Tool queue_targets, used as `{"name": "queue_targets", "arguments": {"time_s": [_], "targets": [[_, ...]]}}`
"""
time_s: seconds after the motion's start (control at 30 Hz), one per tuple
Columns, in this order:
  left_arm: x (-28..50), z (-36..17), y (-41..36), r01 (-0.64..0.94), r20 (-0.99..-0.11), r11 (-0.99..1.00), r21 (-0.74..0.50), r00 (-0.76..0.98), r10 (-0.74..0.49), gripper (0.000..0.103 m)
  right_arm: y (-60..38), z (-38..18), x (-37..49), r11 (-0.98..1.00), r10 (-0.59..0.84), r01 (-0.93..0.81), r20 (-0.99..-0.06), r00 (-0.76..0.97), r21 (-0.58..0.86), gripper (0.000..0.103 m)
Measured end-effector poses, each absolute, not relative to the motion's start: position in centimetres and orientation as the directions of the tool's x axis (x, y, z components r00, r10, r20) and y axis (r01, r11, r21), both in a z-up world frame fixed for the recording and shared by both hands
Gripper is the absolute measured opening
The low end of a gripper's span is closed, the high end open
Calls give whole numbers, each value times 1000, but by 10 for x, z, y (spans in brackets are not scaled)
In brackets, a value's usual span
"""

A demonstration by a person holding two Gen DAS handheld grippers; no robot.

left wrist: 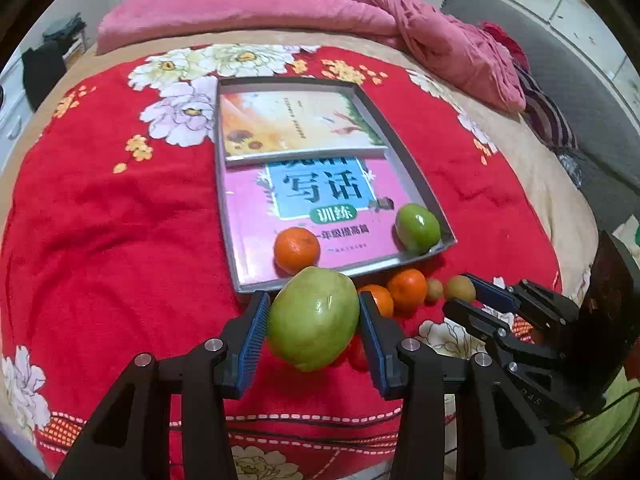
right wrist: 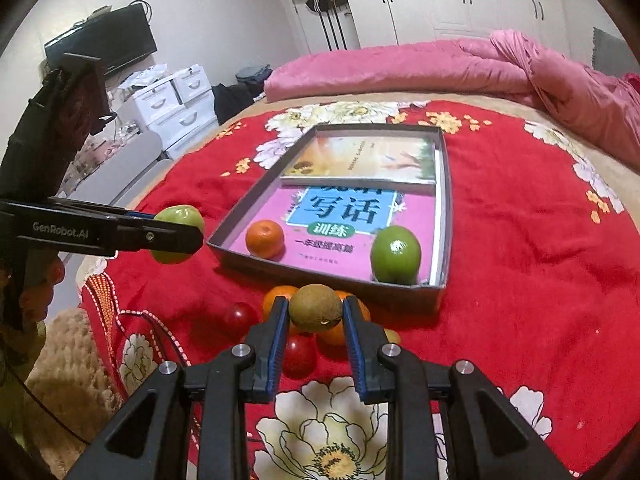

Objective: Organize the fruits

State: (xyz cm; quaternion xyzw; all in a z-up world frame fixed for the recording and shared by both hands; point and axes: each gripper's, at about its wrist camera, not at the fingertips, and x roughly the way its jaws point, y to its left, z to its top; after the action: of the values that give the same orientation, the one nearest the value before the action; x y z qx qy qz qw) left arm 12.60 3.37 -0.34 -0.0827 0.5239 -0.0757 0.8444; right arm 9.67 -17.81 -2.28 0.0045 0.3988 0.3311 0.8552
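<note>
Left wrist view shows the step in hand plainly enough: both grippers carry a fruit clear of the red blanket (left wrist: 100, 208), and the shallow box (left wrist: 416, 168) lined with books sits just ahead. An orange (left wrist: 297, 250) and a green apple (left wrist: 418, 228) already lie at the near end of that box, so the sorting looks partly done — more fruit waits outside.

The left gripper (left wrist: 313, 314) is closed partway on a large green fruit (left wrist: 313, 318), a blue pad pressed to each side, the fruit filling the gap. In the right wrist view the right gripper (right wrist: 316, 312) is nearly shut on a small brown kiwi (right wrist: 316, 307), held between its pads above the loose pile. That pile — two oranges (left wrist: 407, 289), a small brownish fruit (left wrist: 434, 290) and some red tomatoes (right wrist: 298, 354) — lies on the blanket just outside the box's near wall.

The next move, as I judge it, calls for carrying each fruit forward over the near wall, lowering it onto a bare patch of the book cover, and only then opening. The round fruit may roll on the slick cover, so a low release beside the fruit already there seems wise.
</note>
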Motion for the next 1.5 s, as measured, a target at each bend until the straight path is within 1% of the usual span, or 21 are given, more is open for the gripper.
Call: {"name": "queue_targets", "arguments": {"time_s": [0.43,0.8,1.23,1.5], "targets": [[125,18,50,-27,-835,971,-239,516,-191,46,-168,-2,98,763,599,-590,-634,489,266,28],[130,28,52,-58,-813,960,-274,548,-200,46,-174,9,107,772,595,-583,-608,525,252,28],[147,28,38,-49,-799,951,-305,557,-228,46,-191,13,124,803,569,-539,-596,567,254,28],[160,26,22,-34,-796,957,-288,564,-219,46,-198,14,136,823,543,-513,-599,588,242,28]]}}
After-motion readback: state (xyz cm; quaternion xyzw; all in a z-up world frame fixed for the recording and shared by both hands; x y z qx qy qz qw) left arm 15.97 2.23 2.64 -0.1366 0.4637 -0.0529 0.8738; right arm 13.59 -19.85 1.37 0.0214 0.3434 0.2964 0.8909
